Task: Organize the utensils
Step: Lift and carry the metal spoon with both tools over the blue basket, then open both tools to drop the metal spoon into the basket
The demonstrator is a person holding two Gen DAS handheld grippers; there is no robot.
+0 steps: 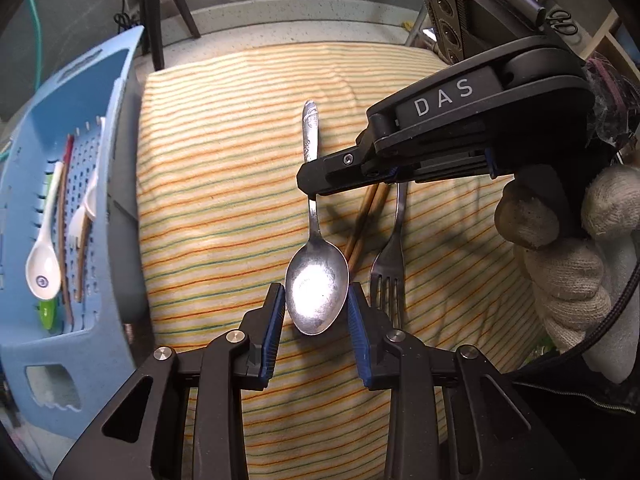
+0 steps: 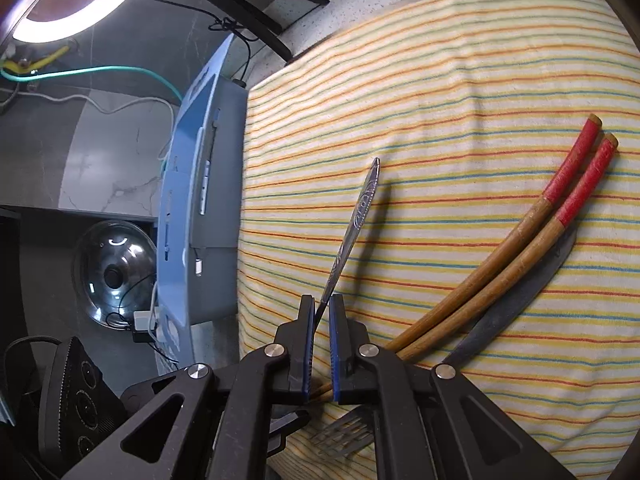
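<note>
A metal spoon (image 1: 318, 272) hangs above the striped cloth (image 1: 224, 184), bowl toward me. My right gripper (image 1: 310, 190) is shut on its thin neck; in the right wrist view the patterned handle (image 2: 360, 208) rises from between the right gripper (image 2: 320, 308) pads. My left gripper (image 1: 317, 292) stands open, with the spoon bowl showing between its blue pads (image 1: 276, 320) and close to both. A metal fork (image 1: 390, 268) and red-ended wooden chopsticks (image 2: 500, 248) lie on the cloth beside the spoon.
A blue slotted basket (image 1: 92, 184) stands at the cloth's left edge, holding a white ceramic spoon (image 1: 42, 268), a white plastic fork (image 1: 86, 208) and more chopsticks. A gloved hand (image 1: 560, 248) holds the right gripper. A glass lid (image 2: 114, 268) lies beyond the basket.
</note>
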